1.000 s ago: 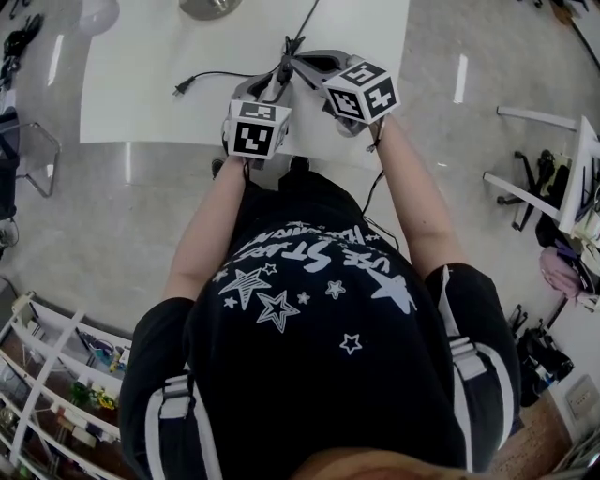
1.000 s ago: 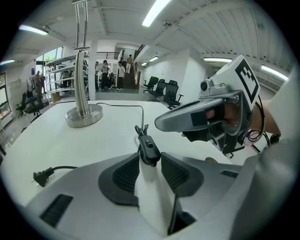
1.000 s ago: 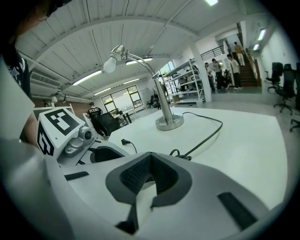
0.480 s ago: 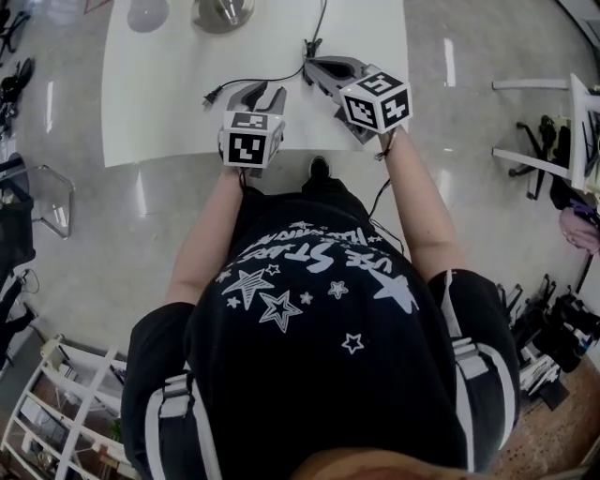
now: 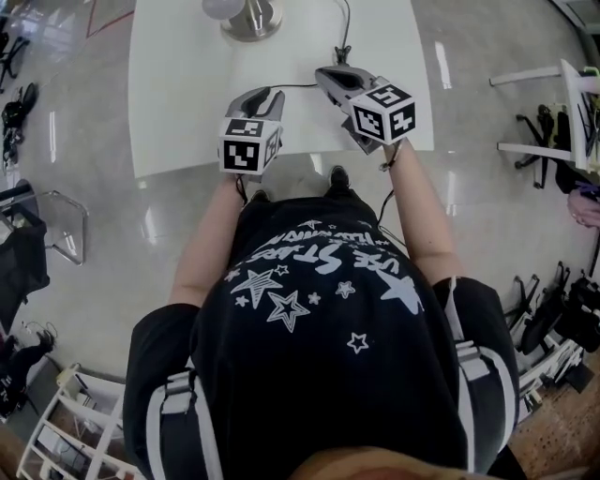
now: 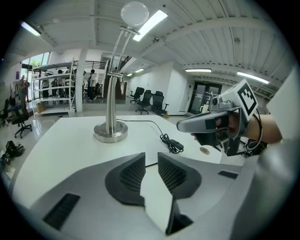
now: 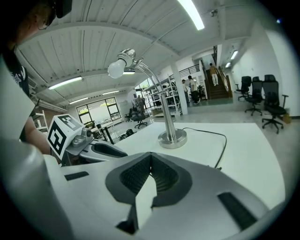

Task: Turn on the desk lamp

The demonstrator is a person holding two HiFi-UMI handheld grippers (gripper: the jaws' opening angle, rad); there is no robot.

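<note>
The desk lamp stands at the table's far edge, with a round metal base (image 5: 251, 19) (image 6: 110, 131) (image 7: 172, 137), a curved stem and a bulb head (image 6: 134, 13) (image 7: 117, 68). Its black cord runs across the table, and the inline switch (image 5: 342, 52) (image 6: 174, 145) lies right of the base. My left gripper (image 5: 265, 94) (image 6: 151, 157) hovers over the table short of the base; its jaws have just been closing, a narrow gap remains, and nothing is between them. My right gripper (image 5: 328, 73) (image 7: 150, 157) hovers near the switch, its jaws shut and empty.
The white table (image 5: 178, 84) carries only the lamp and its cord (image 7: 220, 145). Shiny floor surrounds it, with chairs and racks (image 5: 553, 103) off to the right and shelving (image 5: 66, 422) behind me.
Both grippers have moved forward over the table toward the lamp and drawn apart. The lamp base and bulb now show more fully in the head view.
</note>
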